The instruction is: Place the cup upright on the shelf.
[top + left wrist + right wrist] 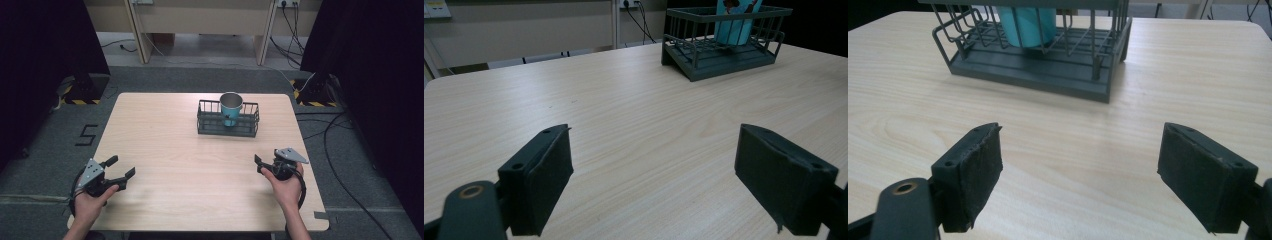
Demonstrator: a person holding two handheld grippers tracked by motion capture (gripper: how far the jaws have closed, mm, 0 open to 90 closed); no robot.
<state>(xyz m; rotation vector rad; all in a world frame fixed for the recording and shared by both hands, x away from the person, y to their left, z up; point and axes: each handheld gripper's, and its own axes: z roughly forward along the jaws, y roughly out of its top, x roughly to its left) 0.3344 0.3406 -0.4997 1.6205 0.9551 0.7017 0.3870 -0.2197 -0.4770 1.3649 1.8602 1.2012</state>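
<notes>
A pale wood-grain rectangular counter (200,170) takes up the middle of the high view, standing on grey carpet. In the upper centre of that frame, toward the far edge of the counter, sits a dark grey wire basket with a solid base (228,120); it appears in the upper right of the left gripper view (724,45) and the upper centre of the right gripper view (1038,50). Inside the basket, toward its back, stands an upright teal metal cup with a silver rim (231,107); it lies behind the bars in the gripper views (736,22) (1028,22).

At the lower left of the high view a hand holds the left claw (121,168), its black jaws spread wide with nothing between them, low over the counter. At the lower right another hand holds the right claw (259,164), whose jaws are likewise wide apart and empty in its own view (1078,175). Both claws are well apart from the basket.
</notes>
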